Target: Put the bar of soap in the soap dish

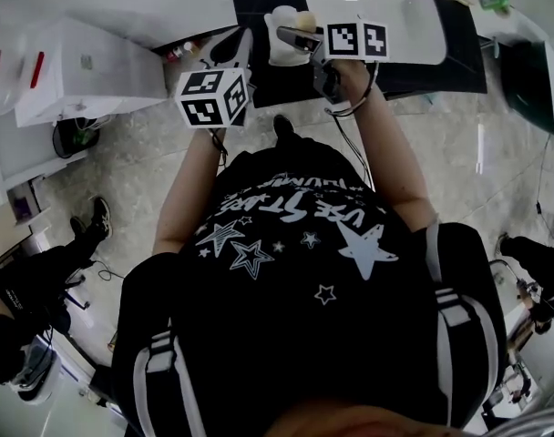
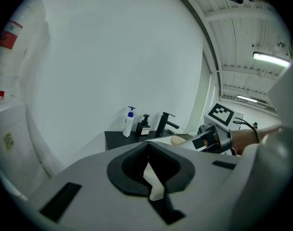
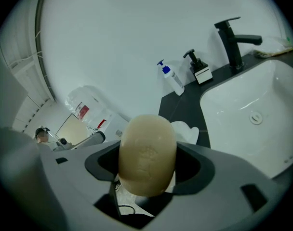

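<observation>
Black counter [image 3: 178, 105] bears basin [image 3: 252, 114], faucet [image 3: 232, 42], pump bottle [image 3: 171, 79], dark dispenser [image 3: 200, 70], soap dish [image 3: 187, 130].

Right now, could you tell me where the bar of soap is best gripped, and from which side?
Take the bar of soap by its two long edges, towards the back end, coming in along its length, as the right gripper does. The ends are rounded and would likely slip; the straighter edges seat in the jaws, and the front half is free for the soap dish.

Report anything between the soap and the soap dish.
Nothing visible. The right gripper holds the bar of soap in its jaws, close to the soap dish on the black counter.
</observation>
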Demonstrator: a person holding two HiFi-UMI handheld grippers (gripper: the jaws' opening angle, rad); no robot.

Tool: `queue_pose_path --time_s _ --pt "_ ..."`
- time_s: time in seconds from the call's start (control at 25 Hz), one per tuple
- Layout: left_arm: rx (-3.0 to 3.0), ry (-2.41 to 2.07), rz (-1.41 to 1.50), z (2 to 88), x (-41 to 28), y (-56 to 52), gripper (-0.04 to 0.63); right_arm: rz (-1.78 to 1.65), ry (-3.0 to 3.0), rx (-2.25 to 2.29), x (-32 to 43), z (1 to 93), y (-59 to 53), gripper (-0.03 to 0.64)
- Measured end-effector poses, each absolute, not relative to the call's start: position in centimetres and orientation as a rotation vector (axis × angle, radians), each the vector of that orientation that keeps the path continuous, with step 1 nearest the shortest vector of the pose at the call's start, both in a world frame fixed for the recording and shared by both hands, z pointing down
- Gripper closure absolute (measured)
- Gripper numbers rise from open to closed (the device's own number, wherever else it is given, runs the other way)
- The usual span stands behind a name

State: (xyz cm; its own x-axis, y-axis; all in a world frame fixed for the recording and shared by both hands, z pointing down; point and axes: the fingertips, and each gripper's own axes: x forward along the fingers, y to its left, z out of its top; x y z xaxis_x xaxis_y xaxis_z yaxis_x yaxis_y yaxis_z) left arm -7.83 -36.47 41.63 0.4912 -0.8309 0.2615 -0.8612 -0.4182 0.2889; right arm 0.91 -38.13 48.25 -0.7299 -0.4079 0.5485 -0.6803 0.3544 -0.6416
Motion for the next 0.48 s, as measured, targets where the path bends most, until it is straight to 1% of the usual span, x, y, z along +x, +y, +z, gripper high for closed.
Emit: queue_pose_path --time_s 0.48 --pt "2.336 -1.389 0.160 43.7 -7.7 -38.3 0.584 1.315 -2.119 0.861 0.4 51.9 -39.3 0.321"
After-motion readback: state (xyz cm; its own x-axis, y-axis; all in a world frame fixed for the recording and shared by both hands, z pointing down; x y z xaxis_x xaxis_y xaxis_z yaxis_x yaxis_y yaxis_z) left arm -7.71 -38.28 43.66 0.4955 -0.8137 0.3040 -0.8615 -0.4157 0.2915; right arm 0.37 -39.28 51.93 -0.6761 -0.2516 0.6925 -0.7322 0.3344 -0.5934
